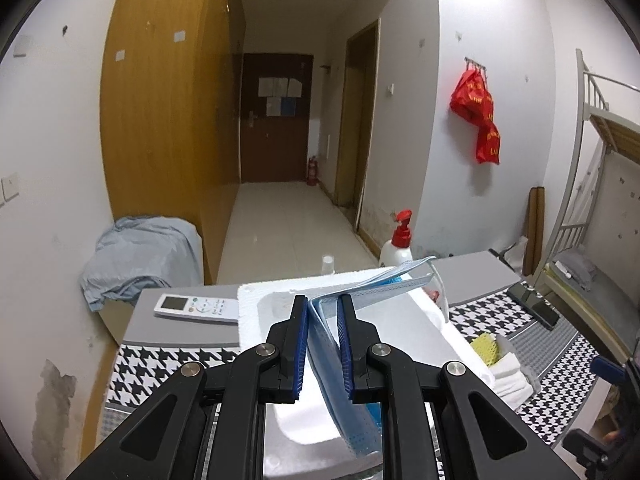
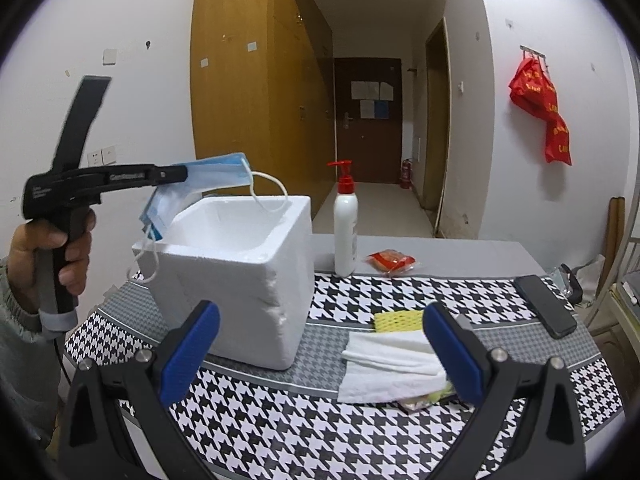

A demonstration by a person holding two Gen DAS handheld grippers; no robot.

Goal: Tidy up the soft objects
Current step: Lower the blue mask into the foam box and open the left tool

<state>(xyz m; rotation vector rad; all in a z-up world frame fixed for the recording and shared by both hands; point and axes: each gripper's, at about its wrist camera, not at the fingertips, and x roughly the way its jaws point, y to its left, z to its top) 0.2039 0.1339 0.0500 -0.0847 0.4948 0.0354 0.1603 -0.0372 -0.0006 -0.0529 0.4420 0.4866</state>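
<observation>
Left claw pinches a stack of blue masks, hanging just above the foam box directly below it. Right claw gapes wide, holding nothing; white cloths lie between its fingers on the surface, nearer this claw.

Box mouth open from above, partly overhung by masks. Bottle stands just right of box. Towels, sponge, phone occupy mat right of box.

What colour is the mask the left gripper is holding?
Light blue with white ear loops; the mask shows best in the right wrist view, above the foam box.
</observation>
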